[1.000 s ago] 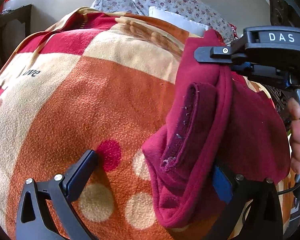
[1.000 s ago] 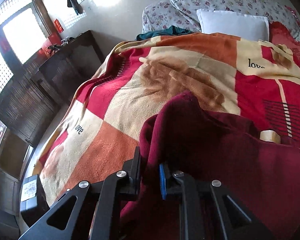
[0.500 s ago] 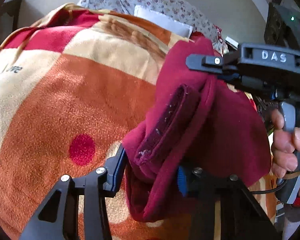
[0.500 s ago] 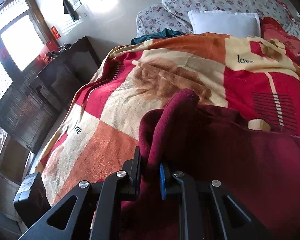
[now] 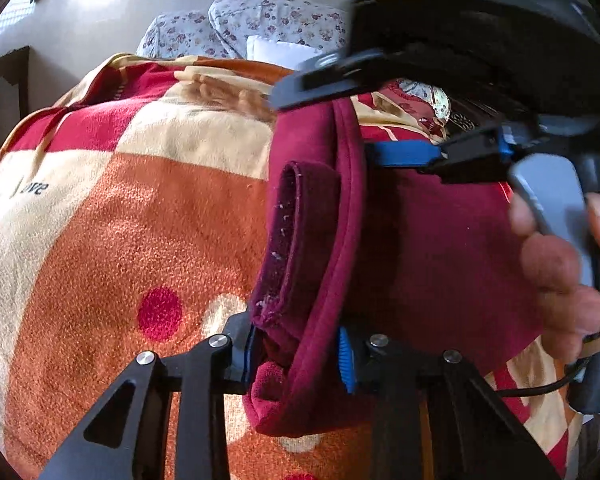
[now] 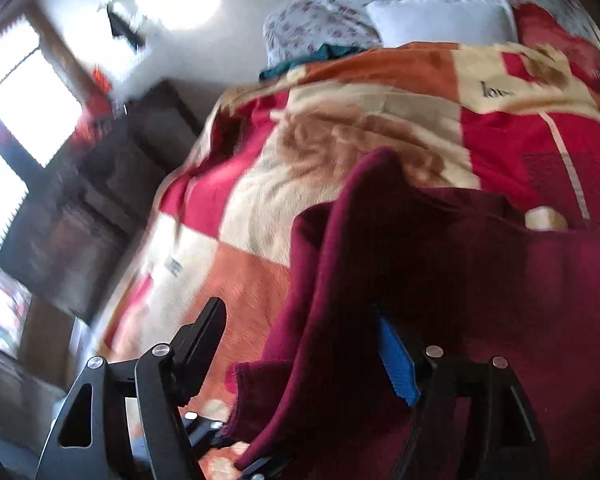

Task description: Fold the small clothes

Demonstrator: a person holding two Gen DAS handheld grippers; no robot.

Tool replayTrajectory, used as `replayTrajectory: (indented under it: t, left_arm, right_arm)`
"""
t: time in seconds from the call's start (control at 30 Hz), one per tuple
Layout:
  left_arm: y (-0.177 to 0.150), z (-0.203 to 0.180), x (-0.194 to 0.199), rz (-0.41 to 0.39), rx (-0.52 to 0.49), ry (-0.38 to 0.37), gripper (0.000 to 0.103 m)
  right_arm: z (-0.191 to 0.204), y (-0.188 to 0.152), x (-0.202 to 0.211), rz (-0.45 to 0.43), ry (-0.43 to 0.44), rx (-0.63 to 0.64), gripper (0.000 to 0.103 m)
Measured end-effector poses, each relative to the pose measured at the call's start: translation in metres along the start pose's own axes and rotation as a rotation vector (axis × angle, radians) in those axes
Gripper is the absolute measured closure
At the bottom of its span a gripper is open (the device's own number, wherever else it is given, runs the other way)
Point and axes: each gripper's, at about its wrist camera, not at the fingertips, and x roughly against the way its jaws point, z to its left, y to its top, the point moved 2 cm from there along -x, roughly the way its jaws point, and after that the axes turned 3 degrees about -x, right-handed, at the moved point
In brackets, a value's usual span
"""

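A small maroon garment [image 5: 420,248] hangs bunched over the patterned blanket, its hemmed edge [image 5: 296,240] folded toward me. My left gripper [image 5: 298,356] is shut on the garment's lower edge. My right gripper [image 6: 304,352] is open, its jaws spread on either side of a fold of the same garment [image 6: 440,272]. In the left wrist view the right gripper [image 5: 340,120] reaches in from the upper right at the garment's top edge, with its blue pad [image 5: 404,152] behind the cloth.
An orange, red and cream blanket [image 5: 148,208] covers the bed. Floral pillows [image 5: 260,20] and a white pillow [image 6: 440,20] lie at the head. A dark wooden cabinet [image 6: 100,208] and bright windows [image 6: 32,104] stand to the left of the bed.
My left gripper closed on the garment's lower edge. My right gripper, shut on the garment before, has opened its jaws and moved; its view is motion-blurred.
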Motion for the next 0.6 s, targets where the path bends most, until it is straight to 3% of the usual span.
replayTrajectory:
  t: [0.1,0.17,0.2,0.27,0.33,0.6]
  left_arm:
    - [-0.001,-0.002,0.003,-0.003,-0.005,-0.003,0.073]
    - [-0.002,-0.003,0.003,0.0,-0.004,-0.006,0.073]
    - [-0.001,-0.002,0.003,0.002,-0.001,-0.009,0.073]
    - [0.0,0.0,0.003,0.003,0.013,-0.023,0.073]
    - [0.002,0.002,0.005,-0.003,0.026,-0.045,0.073]
    - [0.007,-0.012,0.025,-0.059,0.019,-0.13,0.072]
  right_arm:
    - [0.007,-0.001,-0.017,0.044,-0.027,0.053,0.03]
    - [0.012,-0.004,-0.023,0.043,-0.081,0.124,0.053]
    - [0.011,-0.005,-0.022,0.028,-0.087,0.137,0.058]
    - [0.0,-0.006,-0.017,0.001,-0.055,0.09,0.074]
    - [-0.009,-0.005,-0.008,-0.022,-0.024,0.058,0.084]
    - [-0.018,-0.01,0.049,-0.103,0.051,0.055,0.088]
